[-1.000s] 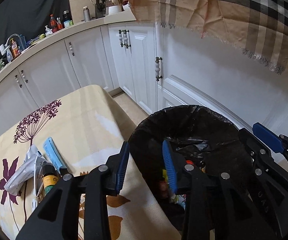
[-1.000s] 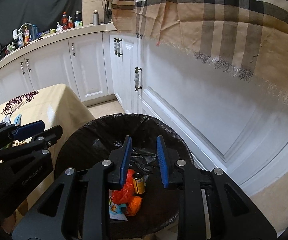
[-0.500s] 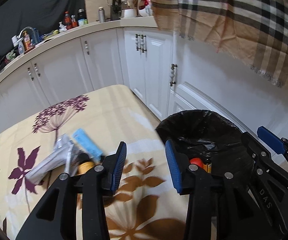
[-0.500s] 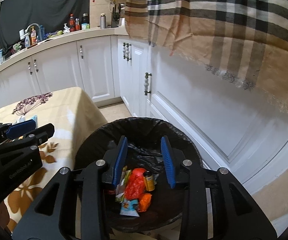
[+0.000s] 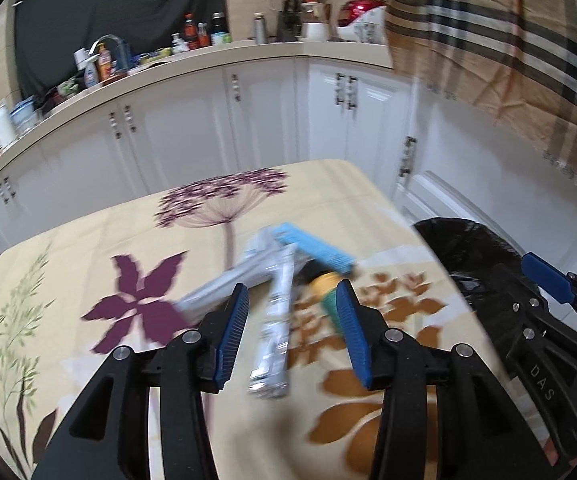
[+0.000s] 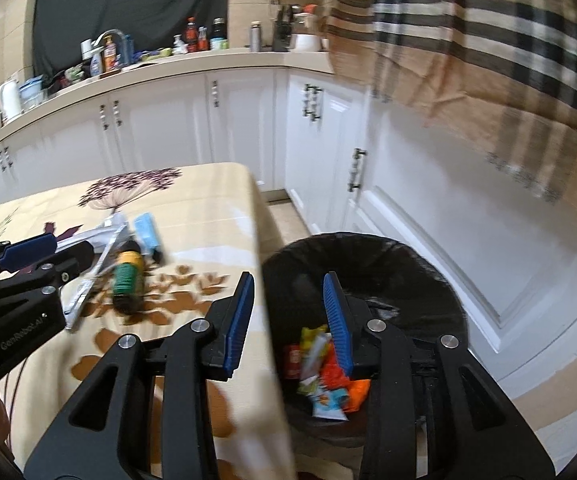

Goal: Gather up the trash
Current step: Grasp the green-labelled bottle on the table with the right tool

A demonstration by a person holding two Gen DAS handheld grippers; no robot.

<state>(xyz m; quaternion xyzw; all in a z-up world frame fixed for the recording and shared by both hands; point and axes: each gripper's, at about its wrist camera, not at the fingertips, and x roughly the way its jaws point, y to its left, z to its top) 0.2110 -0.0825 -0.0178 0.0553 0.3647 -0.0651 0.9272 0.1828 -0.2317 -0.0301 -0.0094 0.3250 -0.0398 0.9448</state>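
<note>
The left claw [image 5: 290, 334] hovers over the floral-cloth counter [image 5: 88, 248] with its blue pads spread wide and nothing between them. Just beyond its tips, at about 12 o'clock in the left wrist view, lies a small heap of trash: a silvery wrapper [image 5: 274, 320] running lengthwise toward the claw, a second silver packet [image 5: 228, 280] angled off toward 10 o'clock, a light blue flat packet [image 5: 314, 246] at 1 o'clock, and a small bottle [image 5: 326, 294] with a yellow and green label lying on its side just beside the right-hand pad. The pieces overlap or touch one another; motion blur hides the finer detail.

The right claw [image 6: 288, 318] is likewise released, its pads well apart and holding nothing. It hangs over the counter's edge and the near rim of the trash bin [image 6: 440, 280], a round bin lined with a black bag that stands on the floor at about 3 o'clock from the counter. Inside the bin lie bright discarded wrappers [image 6: 328, 384] in orange, red, yellow and pale blue.

In the right wrist view the same heap sits on the counter at 10 o'clock: the bottle [image 6: 128, 276] on its side, the blue packet [image 6: 146, 230] beyond it, the silver wrapper [image 6: 88, 284] to its left, partly behind the left claw [image 6: 28, 248].

White cabinets [image 5: 192, 120] stand behind the counter, and a plaid cloth [image 5: 508, 40] hangs at 2 o'clock.
</note>
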